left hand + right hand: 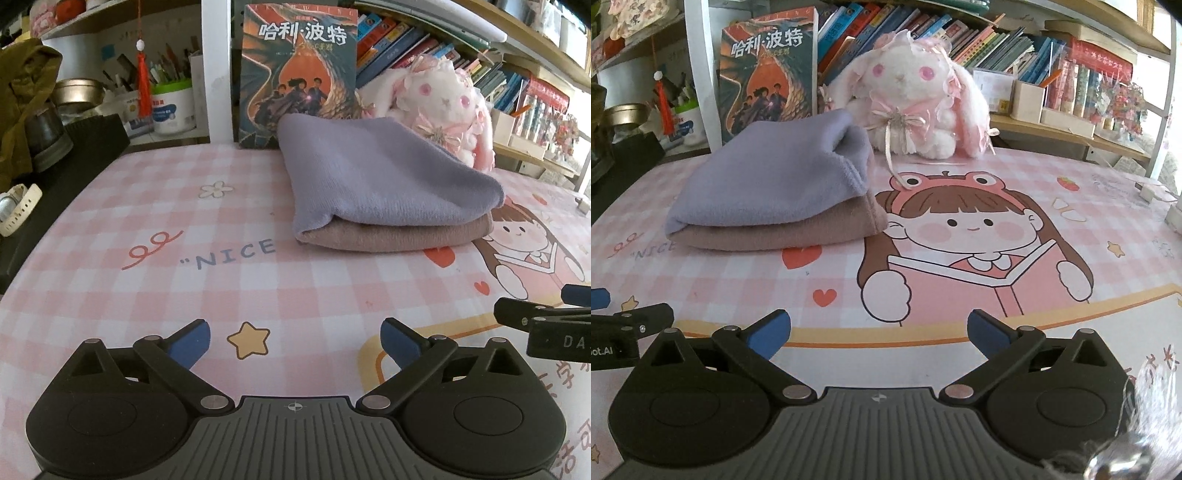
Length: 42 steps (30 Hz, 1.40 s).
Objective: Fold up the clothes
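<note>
On the pink checked desk (pixel 110 236), toward its back edge, a lavender garment (pixel 376 177) lies folded on top of a folded tan garment (pixel 388 236), the two stacked squarely just in front of an upright book (pixel 299 70) and beside a plush rabbit (pixel 916 96). Both pieces look finished, so the folding appears done or between items; no unfolded clothing is visible on the desk. Any next move would call for bringing a fresh garment within reach, or squaring the stack if an edge needs it. Both tools hover low over the near part of the desk, well apart from the stack, pointing forward and downward side by side. The left gripper (pixel 295 339) is spread wide with nothing between its blue pads, and the right gripper (pixel 879 332) is likewise wide and empty.
</note>
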{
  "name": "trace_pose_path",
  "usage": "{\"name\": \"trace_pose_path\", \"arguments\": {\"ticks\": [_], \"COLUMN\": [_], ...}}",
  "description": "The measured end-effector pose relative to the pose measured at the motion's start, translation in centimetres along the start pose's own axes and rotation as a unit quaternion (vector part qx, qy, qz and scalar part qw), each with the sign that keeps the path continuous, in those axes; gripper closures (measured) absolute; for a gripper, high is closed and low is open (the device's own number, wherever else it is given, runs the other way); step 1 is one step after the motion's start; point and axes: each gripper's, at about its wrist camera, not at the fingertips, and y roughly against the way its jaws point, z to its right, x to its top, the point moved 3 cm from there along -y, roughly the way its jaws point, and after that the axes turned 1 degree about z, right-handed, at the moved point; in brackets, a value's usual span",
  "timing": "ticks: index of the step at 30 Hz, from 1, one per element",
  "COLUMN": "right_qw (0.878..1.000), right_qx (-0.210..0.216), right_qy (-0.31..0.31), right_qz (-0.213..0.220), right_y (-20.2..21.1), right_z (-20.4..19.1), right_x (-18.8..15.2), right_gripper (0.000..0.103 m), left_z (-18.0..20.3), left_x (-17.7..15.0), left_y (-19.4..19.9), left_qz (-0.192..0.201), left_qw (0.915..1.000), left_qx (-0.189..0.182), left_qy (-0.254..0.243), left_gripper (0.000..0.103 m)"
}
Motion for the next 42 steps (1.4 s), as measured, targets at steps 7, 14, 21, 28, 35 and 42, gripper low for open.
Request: {"name": "trace_pose_path", "arguments": {"ticks": [7, 14, 21, 28, 35, 42], "right_qw": [1.0, 1.0, 1.0, 1.0, 1.0, 1.0], "right_qx": [0.002, 0.0, 0.0, 0.0, 0.0, 0.01], "right_qy": [0.007, 0.002, 0.008, 0.009, 0.009, -0.006], "right_qz": [-0.007, -0.015, -0.01, 0.003, -0.003, 0.018], "right_y": [-0.7, -1.5, -1.7, -1.5, -1.5, -0.6], "right_z": [-0.4, -0.4, -0.4, -0.5, -0.5, 0.0], "right_x": [0.0, -0.3, -0.3, -0.6, -0.4, 0.0], "right_gripper": [0.0, 0.0, 0.0, 0.0, 0.0, 0.0], "left_z": [-0.3, 0.0, 0.3, 0.3, 0.3, 0.6], "left_x": [-0.2, -0.2, -0.2, -0.1, -0.1, 0.6], "left_y": [-0.5, -0.9, -1.1, -1.2, -1.1, 0.2], "left_qz": [-0.005, -0.007, -0.01, -0.011, -0.01, 0.02], "left_qw": [1.0, 0.9999, 0.9997, 0.9997, 0.9997, 0.9995], "left_qx": [0.003, 0.009, 0.017, 0.019, 0.018, 0.016], "left_qy": [0.002, -0.011, -0.012, -0.009, -0.01, -0.02], "left_gripper": [0.003, 0.0, 0.0, 0.0, 0.0, 0.0]}}
